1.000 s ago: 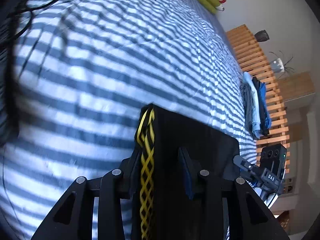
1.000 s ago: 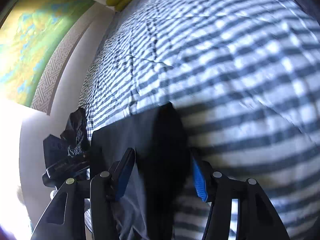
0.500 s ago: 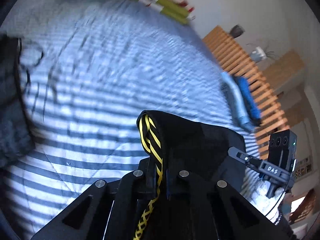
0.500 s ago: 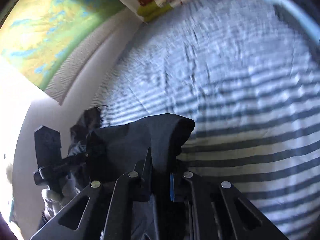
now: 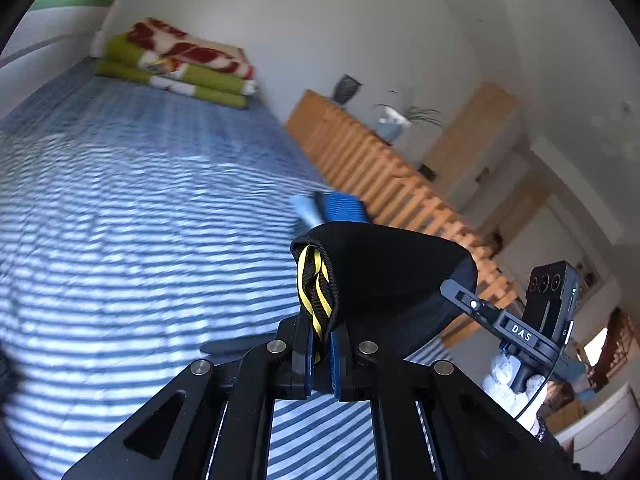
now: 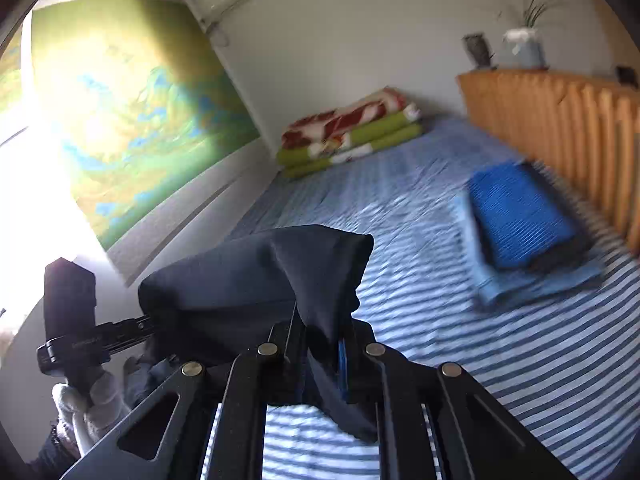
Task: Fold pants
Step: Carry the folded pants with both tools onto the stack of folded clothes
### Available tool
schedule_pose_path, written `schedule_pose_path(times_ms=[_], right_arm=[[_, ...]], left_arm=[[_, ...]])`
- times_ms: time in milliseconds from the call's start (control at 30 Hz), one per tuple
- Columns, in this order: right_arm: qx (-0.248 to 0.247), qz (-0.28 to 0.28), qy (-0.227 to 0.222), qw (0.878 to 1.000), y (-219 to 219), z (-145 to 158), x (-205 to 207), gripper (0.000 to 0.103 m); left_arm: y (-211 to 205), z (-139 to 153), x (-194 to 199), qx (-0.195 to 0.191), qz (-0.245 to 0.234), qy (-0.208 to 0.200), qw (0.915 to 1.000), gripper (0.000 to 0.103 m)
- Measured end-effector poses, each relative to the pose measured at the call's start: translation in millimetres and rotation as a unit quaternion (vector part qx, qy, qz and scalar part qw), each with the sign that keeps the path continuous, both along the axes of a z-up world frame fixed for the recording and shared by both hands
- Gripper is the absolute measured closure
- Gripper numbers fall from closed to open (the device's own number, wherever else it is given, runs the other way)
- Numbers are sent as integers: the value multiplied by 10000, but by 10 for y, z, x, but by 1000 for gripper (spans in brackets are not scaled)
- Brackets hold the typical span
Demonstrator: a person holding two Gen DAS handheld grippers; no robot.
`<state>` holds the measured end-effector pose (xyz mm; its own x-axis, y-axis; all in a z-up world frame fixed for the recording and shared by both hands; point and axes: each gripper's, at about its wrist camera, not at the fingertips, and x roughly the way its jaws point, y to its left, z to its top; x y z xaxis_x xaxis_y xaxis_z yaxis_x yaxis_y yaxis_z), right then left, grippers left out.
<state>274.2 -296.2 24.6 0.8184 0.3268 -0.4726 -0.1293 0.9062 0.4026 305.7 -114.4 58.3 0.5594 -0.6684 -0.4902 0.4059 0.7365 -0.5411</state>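
Black pants (image 5: pixel 384 276) with a yellow-and-black side stripe hang lifted above the striped bed (image 5: pixel 120 240). My left gripper (image 5: pixel 322 354) is shut on the striped edge of the pants. My right gripper (image 6: pixel 324 356) is shut on the other edge of the same pants (image 6: pixel 260 276), which stretch between the two. In the left wrist view the right gripper (image 5: pixel 520 332) shows at the right, held by a white-gloved hand. In the right wrist view the left gripper (image 6: pixel 76 320) shows at the left, also in a gloved hand (image 6: pixel 88 408). The lower part of the pants is hidden below both cameras.
A stack of folded blue clothes (image 6: pixel 520 216) lies at the bed's right side, beside a wooden slatted rail (image 6: pixel 560 120). Folded green and red blankets (image 6: pixel 348 132) sit at the bed's far end. A large map (image 6: pixel 128 112) hangs on the left wall.
Both grippers closed on the pants' edges, then rose high above the bed and tilted up, so the room's far wall has come into view.
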Motion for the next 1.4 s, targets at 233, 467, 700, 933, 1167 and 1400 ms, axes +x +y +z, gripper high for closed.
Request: schedule_pose_path(times_ms=[233,467,700,933,1167,1400], right_arm=[[-377,-720,-103,9966,-837,321,139,93],[-502,-1295,-49,9903,-1669,350,671,93],[-470,-1526,162,9870,-2221,140,1364,93],[-776,-1644,356,9827,-2468,-154,2046,93],[-995,-1836,560,9764,-2608,-406,2601,93],[-1474,-1843,873,9678,-2670,-638,3115,93]], left_arm=[[-1017,154,564,-248,-454,65,9986,98],[-1955,36,1333,-318,-718,162,9968,98],[-2591,-318,2264,-372,-746,334,9960,98],[-2812,-607,3147,-391,-516,501,9966,98],[-2970,-933,3711,-201,-330,554,9977,98],[-3019,-1323,4172,-270,-120,817,9962,98]])
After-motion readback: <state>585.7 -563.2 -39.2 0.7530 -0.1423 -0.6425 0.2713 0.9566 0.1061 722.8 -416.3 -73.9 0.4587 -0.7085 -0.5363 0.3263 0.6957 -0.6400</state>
